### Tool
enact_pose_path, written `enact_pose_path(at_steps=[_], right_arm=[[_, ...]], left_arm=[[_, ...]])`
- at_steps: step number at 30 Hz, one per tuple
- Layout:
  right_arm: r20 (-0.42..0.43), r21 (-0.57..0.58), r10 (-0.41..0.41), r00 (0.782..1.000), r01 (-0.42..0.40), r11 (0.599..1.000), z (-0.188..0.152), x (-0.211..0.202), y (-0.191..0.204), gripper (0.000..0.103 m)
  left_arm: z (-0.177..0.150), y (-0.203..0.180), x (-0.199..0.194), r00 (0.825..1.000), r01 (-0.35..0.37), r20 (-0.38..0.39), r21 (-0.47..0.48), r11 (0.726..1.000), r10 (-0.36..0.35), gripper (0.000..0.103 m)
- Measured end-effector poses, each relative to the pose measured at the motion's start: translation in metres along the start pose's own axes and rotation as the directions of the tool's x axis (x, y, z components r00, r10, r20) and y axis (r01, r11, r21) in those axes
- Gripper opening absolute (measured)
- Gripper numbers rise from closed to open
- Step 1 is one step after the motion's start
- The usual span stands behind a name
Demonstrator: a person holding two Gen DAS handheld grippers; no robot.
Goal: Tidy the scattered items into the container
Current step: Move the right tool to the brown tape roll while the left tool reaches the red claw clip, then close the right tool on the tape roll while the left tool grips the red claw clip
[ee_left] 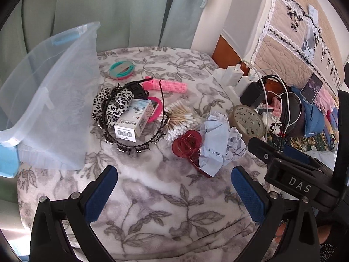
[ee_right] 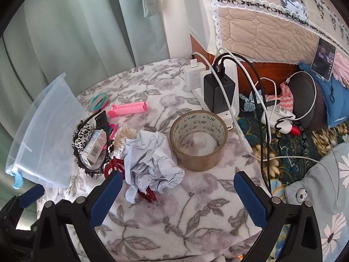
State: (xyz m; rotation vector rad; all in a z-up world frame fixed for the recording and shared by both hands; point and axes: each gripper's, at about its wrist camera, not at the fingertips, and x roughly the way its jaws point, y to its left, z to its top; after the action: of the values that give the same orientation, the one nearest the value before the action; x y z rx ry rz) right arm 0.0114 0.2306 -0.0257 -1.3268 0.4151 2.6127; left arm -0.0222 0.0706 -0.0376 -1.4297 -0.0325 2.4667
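Note:
A clear blue plastic container (ee_left: pixel 54 100) (ee_right: pixel 45 135) stands at the left on a floral blanket (ee_left: pixel 152 207). Scattered beside it lie a small white box (ee_left: pixel 135 120), a leopard scrunchie (ee_left: pixel 109 107), a black studded headband (ee_left: pixel 135 144), cotton swabs (ee_left: pixel 181 118), a red claw clip (ee_left: pixel 187 146), crumpled pale paper (ee_left: pixel 218 148) (ee_right: pixel 150 155), a tape roll (ee_right: pixel 198 139), a pink hair roller (ee_left: pixel 170 86) and teal hair ties (ee_left: pixel 122 69). My left gripper (ee_left: pixel 174 194) hangs open, short of the pile. My right gripper (ee_right: pixel 177 198) is open too, just before the paper and tape.
A white power strip (ee_right: pixel 209 80) with a black charger (ee_right: pixel 218 93) and trailing cables sits at the back right. Beyond it lie a phone (ee_right: pixel 325 59), bedding and pillows. Green curtains (ee_left: pixel 109 11) hang behind the blanket.

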Motion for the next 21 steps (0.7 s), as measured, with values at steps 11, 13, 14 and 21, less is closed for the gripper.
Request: enact_pose_path(at_steps=[11, 13, 14, 21], right_arm=[[-0.080, 0.083, 0.048, 0.996, -0.041, 0.996, 0.012, 0.038, -0.032, 0.103], [-0.085, 0.100, 0.051, 0.995, -0.042, 0.994, 0.014, 0.044, -0.037, 0.103], [-0.087, 0.106, 0.050, 0.995, -0.040, 0.993, 0.016, 0.047, -0.039, 0.103], [-0.115, 0.101, 0.040, 0.993, -0.028, 0.994, 0.027, 0.073, -0.039, 0.098]], left_arm=[[0.017, 0.004, 0.049, 0.997, -0.013, -0.080, -0.059, 0.998, 0.008, 0.101], [0.019, 0.006, 0.055, 0.996, -0.016, -0.088, -0.073, 0.997, 0.009, 0.096], [0.020, 0.006, 0.058, 0.996, -0.017, -0.091, -0.077, 0.997, 0.010, 0.095], [0.024, 0.006, 0.077, 0.991, -0.018, -0.131, -0.097, 0.995, 0.005, 0.074]])
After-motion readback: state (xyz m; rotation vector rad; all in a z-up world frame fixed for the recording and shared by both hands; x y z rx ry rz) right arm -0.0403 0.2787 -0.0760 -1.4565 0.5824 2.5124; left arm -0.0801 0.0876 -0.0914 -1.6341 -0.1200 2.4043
